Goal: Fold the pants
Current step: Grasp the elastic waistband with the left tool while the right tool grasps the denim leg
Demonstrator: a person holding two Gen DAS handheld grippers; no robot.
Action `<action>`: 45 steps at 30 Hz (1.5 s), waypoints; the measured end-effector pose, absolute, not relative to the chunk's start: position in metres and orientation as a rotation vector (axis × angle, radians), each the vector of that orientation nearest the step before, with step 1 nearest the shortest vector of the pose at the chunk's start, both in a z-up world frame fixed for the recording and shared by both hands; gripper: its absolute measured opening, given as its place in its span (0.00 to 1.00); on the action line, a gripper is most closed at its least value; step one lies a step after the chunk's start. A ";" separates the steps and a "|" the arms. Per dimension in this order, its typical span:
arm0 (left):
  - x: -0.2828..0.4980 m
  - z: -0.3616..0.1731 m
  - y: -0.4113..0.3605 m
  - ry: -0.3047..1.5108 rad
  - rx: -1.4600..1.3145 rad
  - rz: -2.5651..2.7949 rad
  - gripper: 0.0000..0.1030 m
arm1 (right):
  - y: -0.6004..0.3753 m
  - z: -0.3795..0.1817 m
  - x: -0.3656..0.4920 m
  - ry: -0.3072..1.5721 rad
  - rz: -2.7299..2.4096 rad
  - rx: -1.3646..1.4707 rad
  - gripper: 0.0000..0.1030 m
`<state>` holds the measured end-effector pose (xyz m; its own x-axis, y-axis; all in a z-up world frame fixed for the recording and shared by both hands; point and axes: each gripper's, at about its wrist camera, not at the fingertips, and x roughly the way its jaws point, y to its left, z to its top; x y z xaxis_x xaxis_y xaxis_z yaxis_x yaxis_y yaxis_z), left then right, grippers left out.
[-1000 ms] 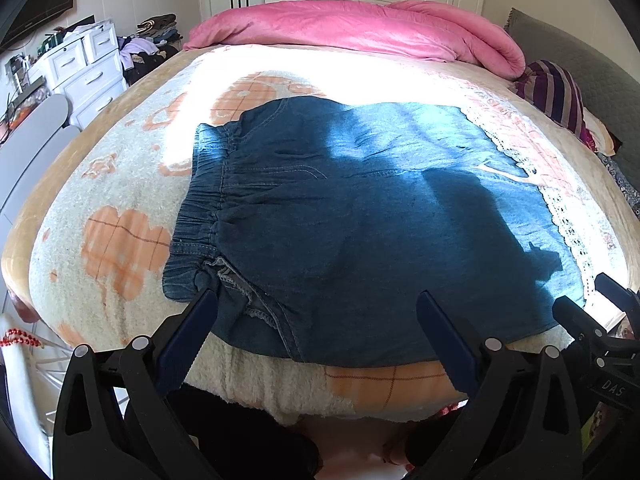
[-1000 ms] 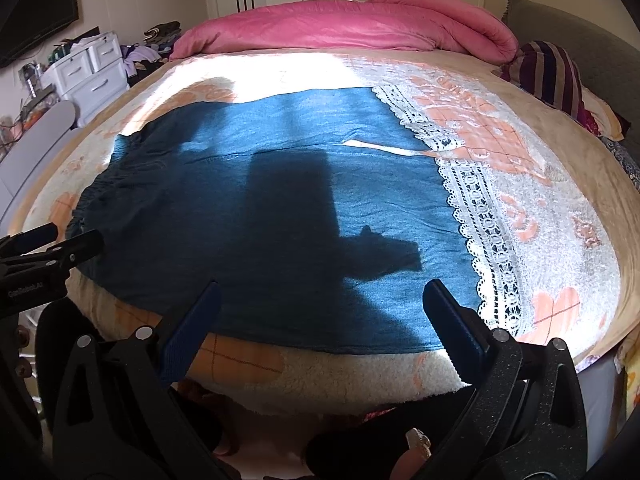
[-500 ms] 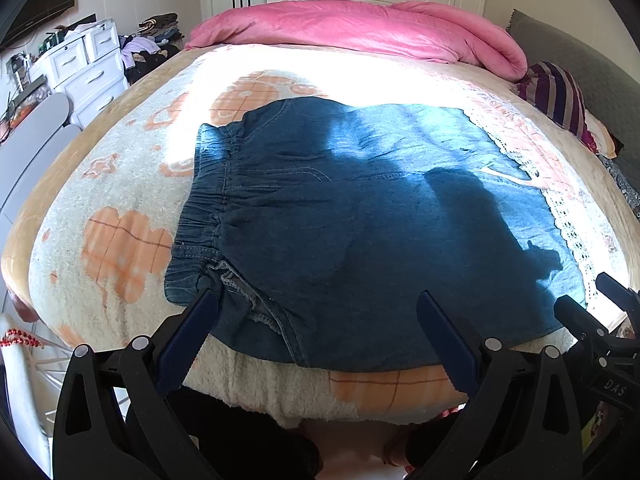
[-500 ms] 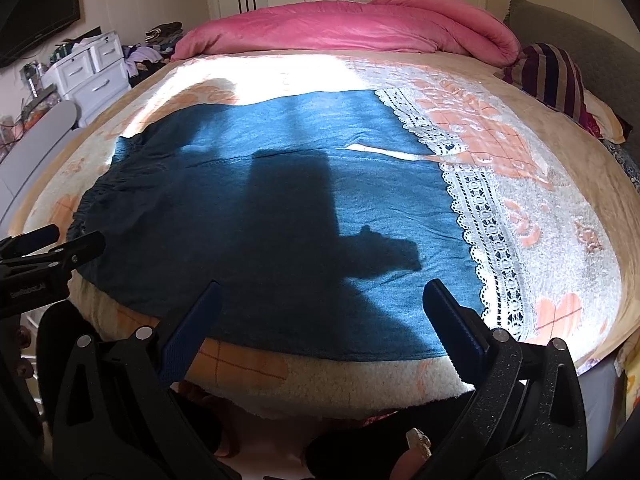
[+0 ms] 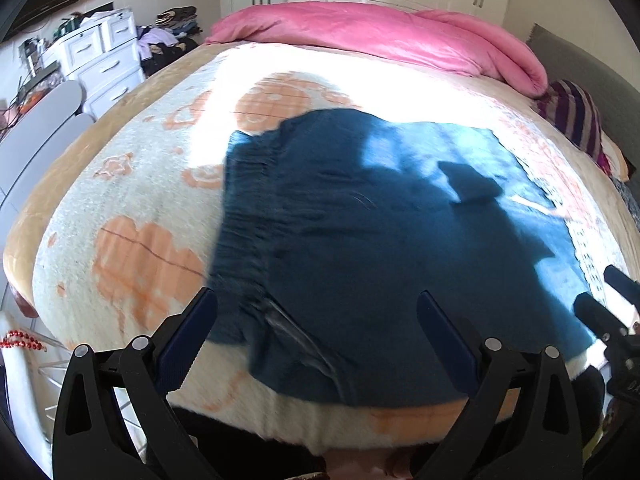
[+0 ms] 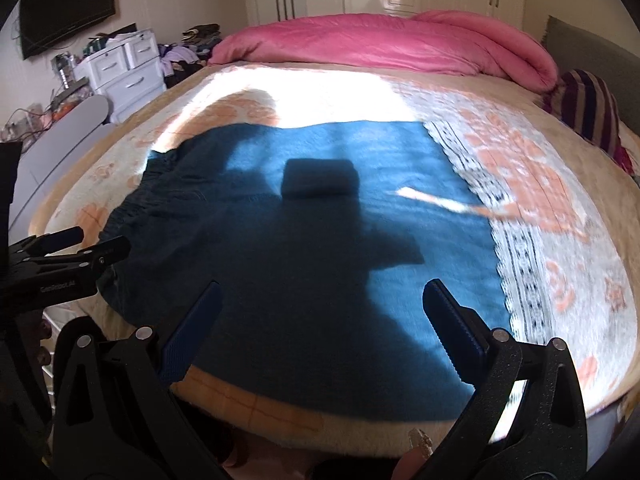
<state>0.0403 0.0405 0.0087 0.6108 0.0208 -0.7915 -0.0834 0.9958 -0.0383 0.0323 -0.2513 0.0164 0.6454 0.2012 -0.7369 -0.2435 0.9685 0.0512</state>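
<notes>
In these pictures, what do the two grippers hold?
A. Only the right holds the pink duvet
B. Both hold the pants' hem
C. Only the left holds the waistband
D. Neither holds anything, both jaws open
D: the left gripper and right gripper both show wide-open jaws with nothing clamped between them, while the pants lie flat on the bed.

Blue pants (image 5: 360,248) flat on bed (image 5: 132,216) (left claw (image 5: 316,332) agape above)
</notes>
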 end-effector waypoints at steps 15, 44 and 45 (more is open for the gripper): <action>0.129 0.000 0.111 0.952 -0.158 0.114 0.96 | -0.189 0.020 0.144 0.820 0.425 -0.227 0.92; 0.208 -0.024 0.136 0.891 -0.117 -0.036 0.28 | -0.085 -0.036 0.305 0.919 0.626 -0.515 0.92; 0.205 -0.022 0.135 0.876 -0.109 -0.037 0.28 | -0.083 -0.037 0.305 0.916 0.629 -0.530 0.92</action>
<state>0.2055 0.1351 -0.0215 0.6401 -0.0774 -0.7644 -0.0125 0.9937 -0.1110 0.3048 -0.0830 -0.0374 0.4565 0.2684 -0.8483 -0.6953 0.7025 -0.1519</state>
